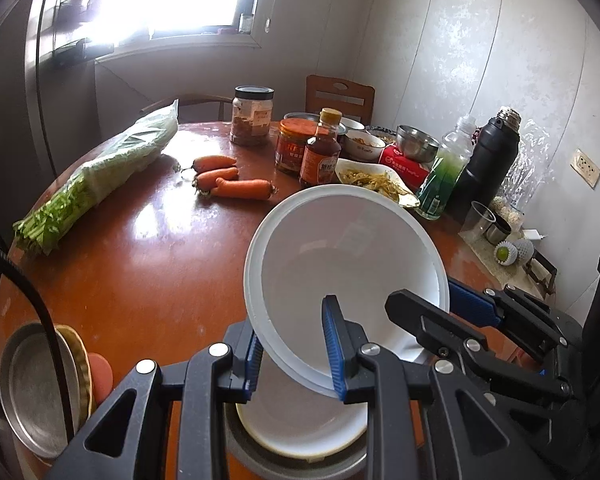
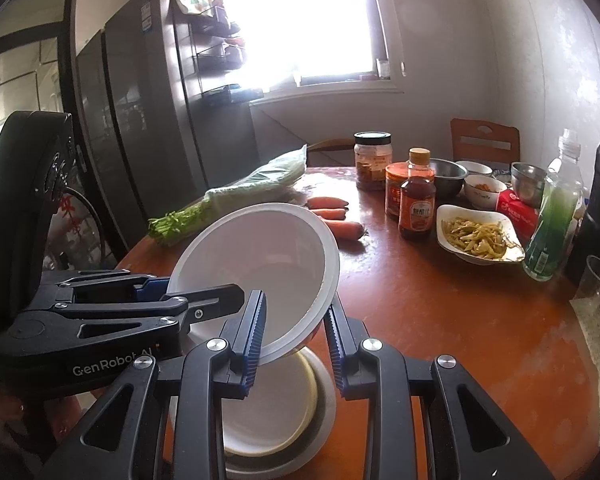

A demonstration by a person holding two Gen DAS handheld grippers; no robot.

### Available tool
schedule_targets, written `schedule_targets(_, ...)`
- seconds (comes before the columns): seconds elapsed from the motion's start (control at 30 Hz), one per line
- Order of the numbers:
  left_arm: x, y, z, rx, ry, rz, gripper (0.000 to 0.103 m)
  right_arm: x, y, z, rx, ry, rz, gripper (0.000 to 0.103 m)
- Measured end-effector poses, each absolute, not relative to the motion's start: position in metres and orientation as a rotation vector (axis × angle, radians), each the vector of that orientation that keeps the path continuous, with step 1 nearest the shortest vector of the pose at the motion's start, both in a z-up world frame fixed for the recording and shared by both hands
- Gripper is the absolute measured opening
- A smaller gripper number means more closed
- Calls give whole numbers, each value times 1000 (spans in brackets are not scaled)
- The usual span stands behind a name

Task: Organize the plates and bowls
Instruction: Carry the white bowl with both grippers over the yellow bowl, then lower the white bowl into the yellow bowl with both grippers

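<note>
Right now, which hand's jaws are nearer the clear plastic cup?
Right. The right jaws clamp the white bowl at the rim on the side towards the clear plastic cup; the left jaws clamp the rim farther from the cup.

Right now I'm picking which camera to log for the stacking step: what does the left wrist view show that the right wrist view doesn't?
Only the left wrist view: the metal pans stacked at the table's near left edge. Only the right wrist view: the grey fridge. Both: the tilted white bowl, gripped at its rim by the left gripper and right gripper, above the white plate, plus the carrots.
</note>
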State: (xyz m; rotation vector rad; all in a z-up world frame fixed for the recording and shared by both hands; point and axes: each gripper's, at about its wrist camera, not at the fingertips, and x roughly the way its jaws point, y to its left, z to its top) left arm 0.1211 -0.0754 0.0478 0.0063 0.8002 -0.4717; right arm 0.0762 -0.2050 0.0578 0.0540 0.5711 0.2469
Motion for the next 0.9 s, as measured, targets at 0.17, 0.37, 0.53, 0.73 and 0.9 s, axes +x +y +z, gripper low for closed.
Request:
schedule_targets(0.17,113,-70,35,1,816,-464,28,66,-199,47,42,588,252,31)
schedule_targets(0.37,99,-62,19,-7,816,-452,28,57,-192,34,26,604,267,31)
schedule_targets(0.53,90,-62,5,7,835,-426,28,49,-189,20,16,621,283,31)
schedule_targets(0.73,79,-67,4,22,829,-423,28,42,-193,13,22,629,292,32)
schedule_targets(0.9,74,-69,0,31,830,-417,28,37,-196,11,21,631,298,32)
